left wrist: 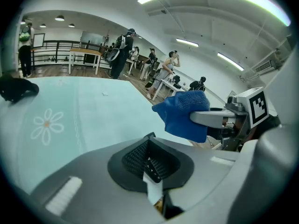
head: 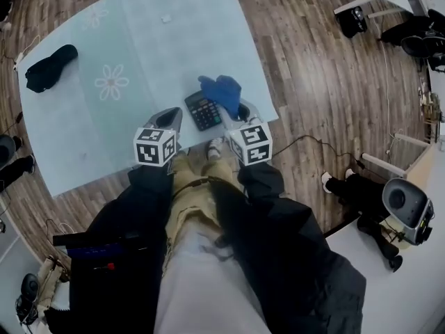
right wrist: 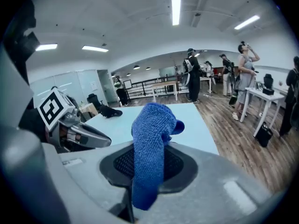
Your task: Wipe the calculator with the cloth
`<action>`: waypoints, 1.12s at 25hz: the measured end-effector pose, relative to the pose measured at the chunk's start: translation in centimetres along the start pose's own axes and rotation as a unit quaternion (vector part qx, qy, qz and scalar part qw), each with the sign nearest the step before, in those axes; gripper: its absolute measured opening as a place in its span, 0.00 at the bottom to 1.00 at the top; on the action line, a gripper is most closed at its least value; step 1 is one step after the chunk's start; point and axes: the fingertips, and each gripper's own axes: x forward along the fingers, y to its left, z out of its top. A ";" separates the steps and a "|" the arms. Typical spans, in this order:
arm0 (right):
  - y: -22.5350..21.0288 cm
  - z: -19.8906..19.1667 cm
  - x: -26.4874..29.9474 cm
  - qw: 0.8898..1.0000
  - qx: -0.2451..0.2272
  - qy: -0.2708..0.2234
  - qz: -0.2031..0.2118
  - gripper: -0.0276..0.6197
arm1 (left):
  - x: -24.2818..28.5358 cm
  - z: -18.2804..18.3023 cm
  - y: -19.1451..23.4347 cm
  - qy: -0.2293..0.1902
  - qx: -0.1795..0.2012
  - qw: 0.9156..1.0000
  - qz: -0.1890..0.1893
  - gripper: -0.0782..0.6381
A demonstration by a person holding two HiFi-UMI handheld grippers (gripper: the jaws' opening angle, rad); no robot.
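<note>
Wood-plank floor (head: 306, 61) of an open workroom, part covered by a pale blue mat (head: 139, 47), seen from above the standing person. Nearest the camera, two dark sleeves (head: 261, 186) lead forward to the marker cubes (head: 155, 146) of the two grippers, held side by side above the near edge of the mat. Left gripper (head: 169, 119): jaws drawn nearly together, their ribbed pads pinching the thin dark edge of the calculator (head: 203, 110), which is carried clear of the floor, keys upward, between the two tools. Right gripper (head: 243, 110): jaws closed on a blue terry cloth (head: 222, 91), one fold standing up out of the pads and the loose end hanging down in front of them. From the head view the cloth sits at the far right corner of the calculator and overlaps it; whether the two touch cannot be told. From the left gripper view the cloth and the right gripper appear just to the right, at about the same height. Farther out on the mat lie a white daisy print (head: 111, 82) and, near the far left corner, a black bundle (head: 50, 67). Beyond the mat, several people (left wrist: 122, 50) stand among white tables (right wrist: 261, 97) under strip ceiling lights (right wrist: 176, 8)
</note>
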 end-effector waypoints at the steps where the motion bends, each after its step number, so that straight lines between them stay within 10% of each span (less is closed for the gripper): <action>1: -0.1 -0.4 0.8 1.000 -0.022 0.007 0.007 0.18 | 0.4 -0.3 0.1 0.002 -0.004 1.000 0.003 0.10; 9: 0.3 -3.3 6.8 0.985 -0.153 0.072 0.041 0.18 | 2.0 -2.5 2.4 0.024 -0.034 0.998 0.038 0.10; 28: 4.9 -13.0 7.4 0.962 -0.183 0.170 0.110 0.18 | 1.6 -4.8 4.7 0.054 -0.052 0.995 0.060 0.10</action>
